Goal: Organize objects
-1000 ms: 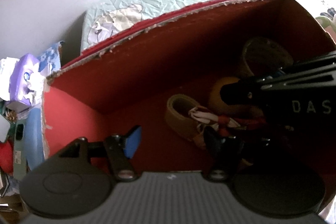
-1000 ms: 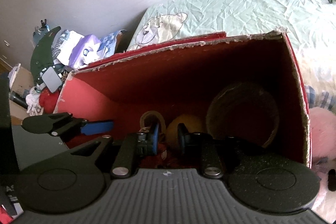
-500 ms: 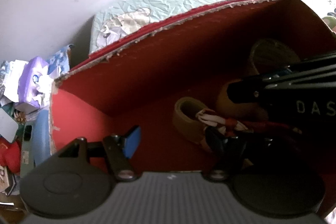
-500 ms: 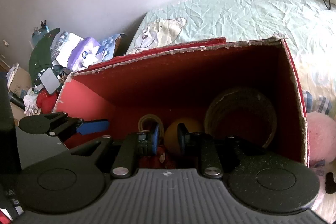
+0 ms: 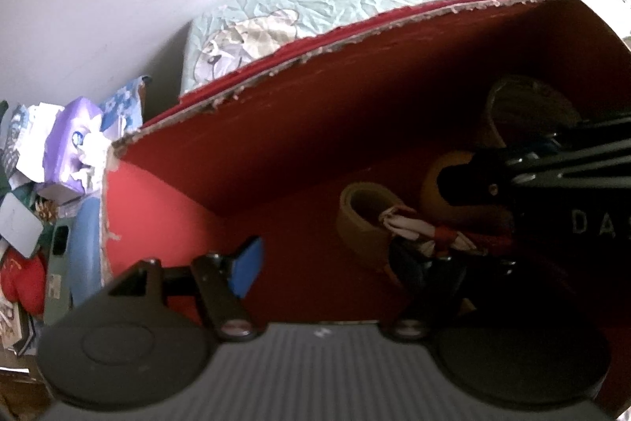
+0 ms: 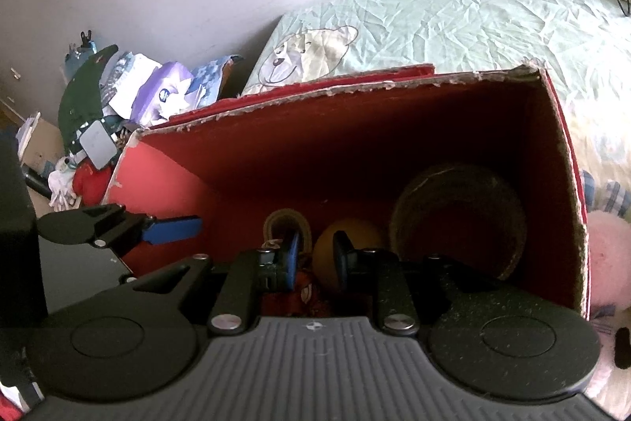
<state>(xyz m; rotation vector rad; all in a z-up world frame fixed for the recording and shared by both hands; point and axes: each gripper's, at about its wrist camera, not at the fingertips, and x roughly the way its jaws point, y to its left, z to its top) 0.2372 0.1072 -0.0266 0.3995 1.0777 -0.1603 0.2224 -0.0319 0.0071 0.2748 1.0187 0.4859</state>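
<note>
Clutter pile: seen on the floor at far left, beside the box.
Left gripper: fingers spread wide, nothing held; positioned over the bare left half of the box floor.
Red box: open-topped, set against the bed.
Tape roll: lying on the box floor, left of the yellow ball.
Right gripper: jaws narrowed to a small gap above a red-and-white item; contact cannot be determined.
Woven basket: placed in the right end of the box.
</note>
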